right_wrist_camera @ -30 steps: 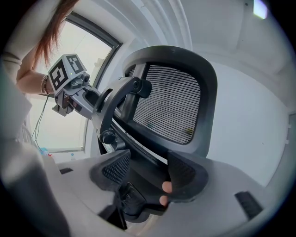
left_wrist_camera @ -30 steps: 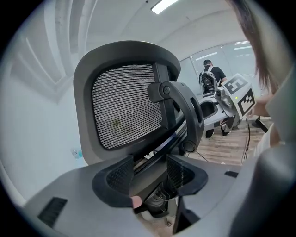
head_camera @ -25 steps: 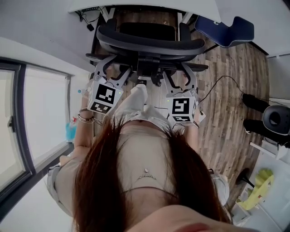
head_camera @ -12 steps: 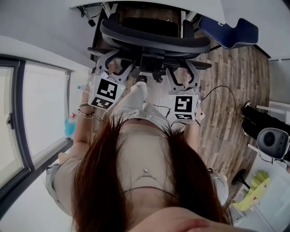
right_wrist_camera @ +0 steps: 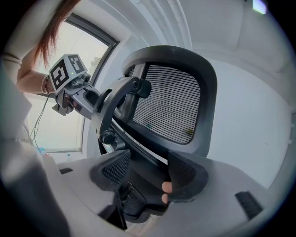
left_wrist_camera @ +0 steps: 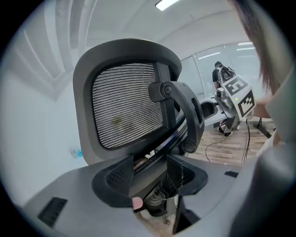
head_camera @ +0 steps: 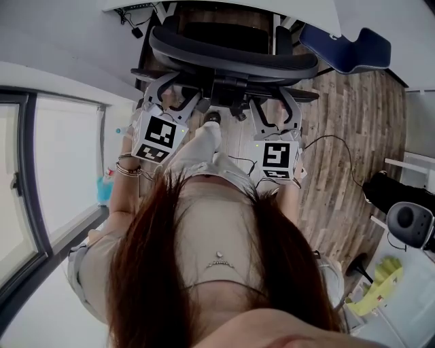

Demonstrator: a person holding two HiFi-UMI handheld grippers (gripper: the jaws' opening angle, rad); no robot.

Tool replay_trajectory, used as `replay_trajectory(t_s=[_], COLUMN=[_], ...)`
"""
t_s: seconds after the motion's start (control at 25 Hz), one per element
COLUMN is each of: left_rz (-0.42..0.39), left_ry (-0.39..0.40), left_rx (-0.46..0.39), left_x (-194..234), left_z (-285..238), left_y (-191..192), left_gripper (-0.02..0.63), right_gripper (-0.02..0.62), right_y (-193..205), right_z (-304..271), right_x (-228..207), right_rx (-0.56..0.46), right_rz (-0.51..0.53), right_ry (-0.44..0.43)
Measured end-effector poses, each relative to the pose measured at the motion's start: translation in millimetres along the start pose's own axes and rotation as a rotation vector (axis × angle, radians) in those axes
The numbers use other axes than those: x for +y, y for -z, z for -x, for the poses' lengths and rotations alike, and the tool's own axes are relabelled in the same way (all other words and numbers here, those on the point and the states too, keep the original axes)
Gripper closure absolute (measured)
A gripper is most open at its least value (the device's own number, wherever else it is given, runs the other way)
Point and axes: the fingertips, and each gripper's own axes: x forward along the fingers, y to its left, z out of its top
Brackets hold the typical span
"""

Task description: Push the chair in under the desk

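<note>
At the top centre of the head view, the chair stands with its seat reaching the edge of the white worktop. Just below it, the left gripper and the right gripper have their fingers spread wide. Each pair straddles the lower frame of the mesh backrest.
</note>
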Motion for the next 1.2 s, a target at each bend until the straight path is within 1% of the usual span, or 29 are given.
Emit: replay_trajectory(t_s=[0.16, 0.28, 0.48, 0.64, 0.72, 0.84, 1.0, 1.2], left_rz=[0.015, 0.007, 0.020, 0.006, 0.021, 0.028, 0.026, 0.020], left_ry=[0.002, -0.005, -0.001, -0.001, 0.001, 0.005, 0.010, 0.001], left_rx=[-0.004, 0.009, 0.004, 0.018, 0.006, 0.003, 0.005, 0.007], left_x=[4, 8, 9, 14, 14, 19, 27, 33], left_z=[-6, -11, -18, -20, -23, -27, -33, -40], left_y=[-1, -3, -4, -6, -6, -6, -9, -8], left_gripper=[0.388, 0.388, 0.388, 0.388, 0.388, 0.388, 0.388, 0.388], right_gripper=[0.339, 0.339, 0.339, 0.339, 0.339, 0.339, 0.339, 0.339], right_y=[-9, -7, 2, -1, -3, -1, -12, -10], right_z=[-9, -14, -17, -21, -24, -29, -40, -48], right_x=[-2, -8, -14, -17, -17, -20, -22, -24], right_rx=[-0.035, -0.025, 0.009, 0.001, -0.009, 0.008, -0.036, -0.032], right_rz=[0.012, 0.013, 0.002, 0.011, 0.011, 0.009, 0.019, 0.017], right_ry=[-0.018, -0.019, -0.012, -0.014, -0.017, -0.009, -0.025, -0.022])
